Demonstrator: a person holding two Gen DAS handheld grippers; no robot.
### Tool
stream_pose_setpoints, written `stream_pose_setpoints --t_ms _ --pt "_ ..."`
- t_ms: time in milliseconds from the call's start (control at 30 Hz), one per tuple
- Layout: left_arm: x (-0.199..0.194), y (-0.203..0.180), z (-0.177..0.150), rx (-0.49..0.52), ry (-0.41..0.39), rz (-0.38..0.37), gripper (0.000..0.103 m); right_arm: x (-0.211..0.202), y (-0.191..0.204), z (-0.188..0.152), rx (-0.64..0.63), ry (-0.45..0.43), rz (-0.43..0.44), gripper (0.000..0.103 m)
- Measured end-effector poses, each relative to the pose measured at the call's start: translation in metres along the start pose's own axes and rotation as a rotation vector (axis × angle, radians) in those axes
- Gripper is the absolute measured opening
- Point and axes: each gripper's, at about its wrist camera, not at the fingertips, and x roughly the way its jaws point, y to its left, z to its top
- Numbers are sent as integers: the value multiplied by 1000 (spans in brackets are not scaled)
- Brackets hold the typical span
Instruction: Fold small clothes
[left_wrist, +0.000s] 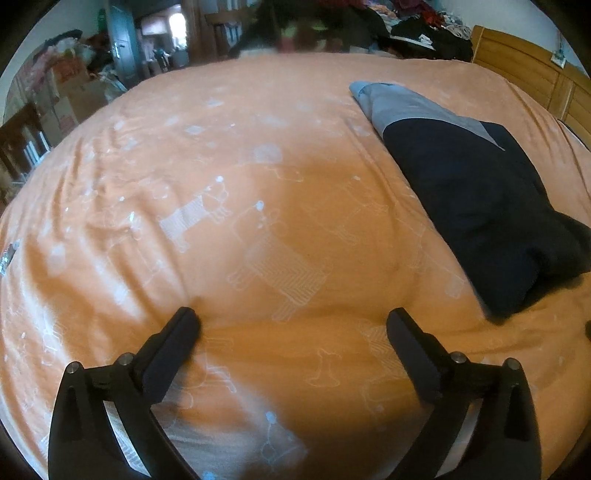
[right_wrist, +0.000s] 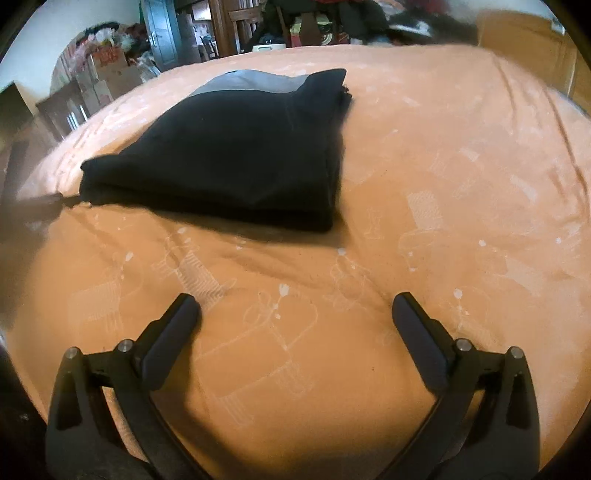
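Note:
A folded dark navy garment (left_wrist: 476, 206) with a grey band at its far end lies flat on the orange bedspread (left_wrist: 229, 206). In the left wrist view it sits to the right, beyond my left gripper (left_wrist: 293, 321), which is open and holds nothing just above the cover. In the right wrist view the same garment (right_wrist: 236, 155) lies ahead and to the left on the bedspread (right_wrist: 443, 192). My right gripper (right_wrist: 295, 304) is open too, apart from the cloth, with only bedspread between its fingers.
A wooden headboard (left_wrist: 532, 74) borders the bed's right side. A pile of dark clothes (left_wrist: 424, 33) lies at the far edge. Cardboard boxes and clutter (right_wrist: 107, 70) and a blue door (right_wrist: 162, 33) stand beyond the bed's left.

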Motion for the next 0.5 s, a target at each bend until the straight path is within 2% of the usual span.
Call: stream_pose_setpoints --t_ms 500 --pt "1 -4 1 3 -45 40 103 9 0 1 4 -19 19 103"
